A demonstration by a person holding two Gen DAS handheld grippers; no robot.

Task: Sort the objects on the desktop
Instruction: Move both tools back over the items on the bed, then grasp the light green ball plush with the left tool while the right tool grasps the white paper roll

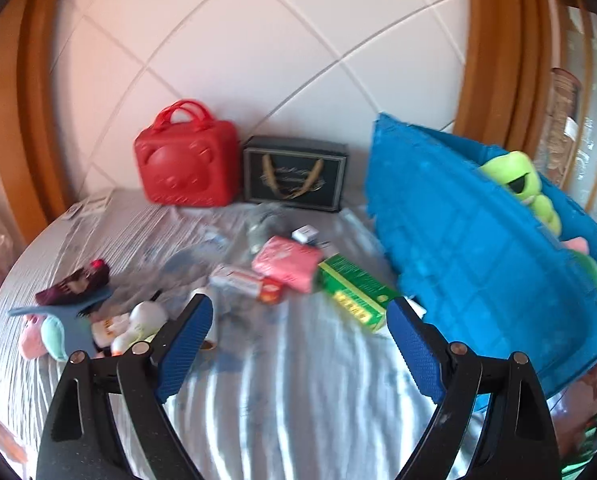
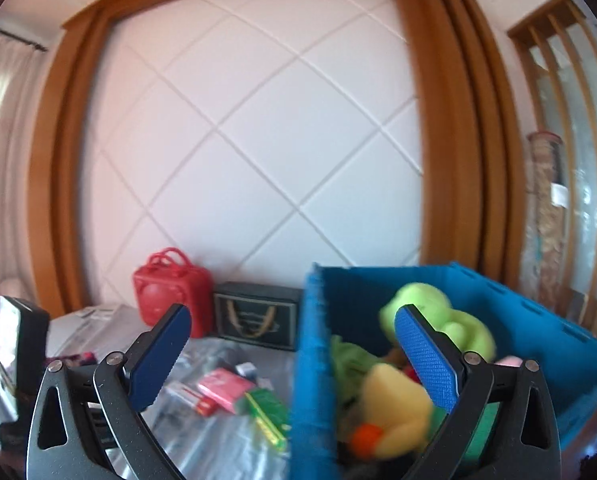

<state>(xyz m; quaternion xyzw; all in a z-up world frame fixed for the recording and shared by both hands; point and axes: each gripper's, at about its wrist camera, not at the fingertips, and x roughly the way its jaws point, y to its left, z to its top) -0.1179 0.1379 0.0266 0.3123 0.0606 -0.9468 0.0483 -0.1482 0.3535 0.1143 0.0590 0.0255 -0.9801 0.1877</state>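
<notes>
**Both grippers empty, small boxes waiting on the cloth**

Left gripper [image 1: 300, 338]: jaws spread wide, nothing between the pads, hanging above the striped tablecloth [image 1: 298, 400]. Right gripper [image 2: 294, 354]: also wide apart and empty, pointing at the near wall of the blue bin [image 2: 314, 360].

Just ahead of the left gripper, the green box [image 1: 354, 292], the pink packet [image 1: 288, 262] and a red-white carton [image 1: 246, 282], close together, beside the bin. Probably light cardboard, stiff enough but easy to crush: better to pinch across the short sides, gently. The packet looks softer, perhaps slippery in its wrap.

In the bin already, plush toys [image 2: 434, 320], soft and forgiving.
</notes>
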